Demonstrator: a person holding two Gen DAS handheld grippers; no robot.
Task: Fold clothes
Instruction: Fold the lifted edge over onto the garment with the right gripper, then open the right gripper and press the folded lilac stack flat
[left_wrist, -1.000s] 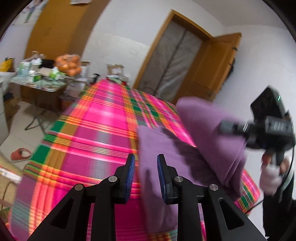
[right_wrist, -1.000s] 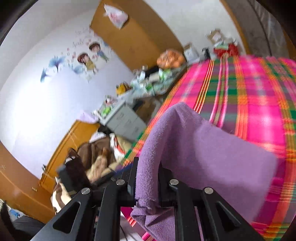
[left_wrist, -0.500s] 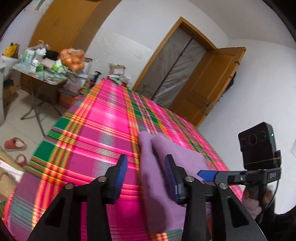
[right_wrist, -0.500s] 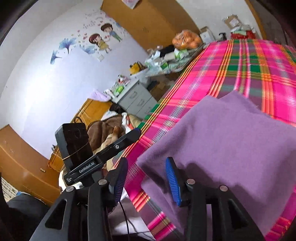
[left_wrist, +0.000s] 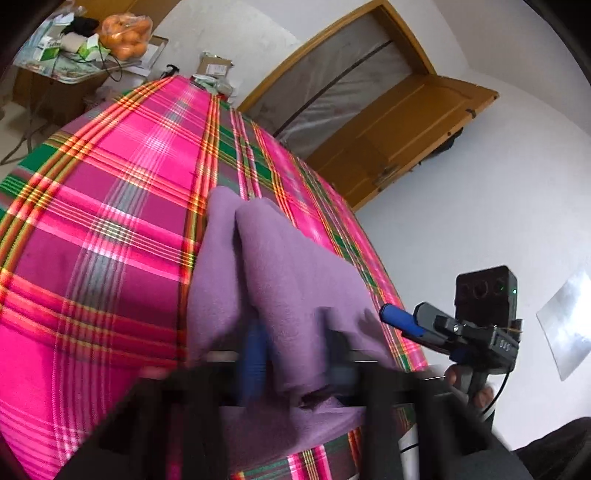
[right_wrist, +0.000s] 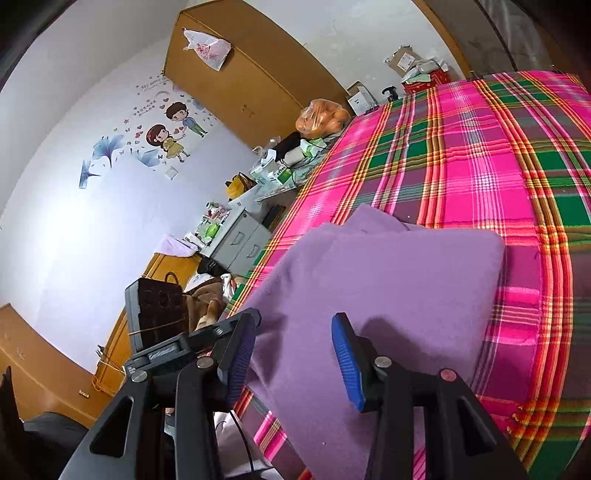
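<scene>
purple garment folded on the plaid bed, left jaws closing on its near edge

the purple garment (right_wrist: 388, 295) is seen lying folded on the pink plaid bedspread (right_wrist: 480, 155), near the bed's front edge. in the left wrist view its far end is shown as two rounded humps side by side, and its near hem is bunched up between the fingers of the left gripper (left_wrist: 295, 354). those fingers are badly smeared by motion blur; only a blue streak and dark shapes can be made out. the jaws are closing at this moment, with cloth between them, but whether the pads already press on it cannot be told from the blur.

the right gripper (right_wrist: 291, 354) is shown sharply in its own view: its blue pads (right_wrist: 345, 358) are held well apart over the near part of the garment, and nothing is gripped. the cloth is lying beneath them, apart from the pads. from the left wrist view only one blue finger and the black camera block of that gripper are seen, just beside the garment's right edge; the hand (left_wrist: 476, 391) holding it is mostly cut off.

a cluttered side table (right_wrist: 280, 173) and a bag of oranges (right_wrist: 323, 118) are glimpsed beyond the bed, small and distorted.
</scene>
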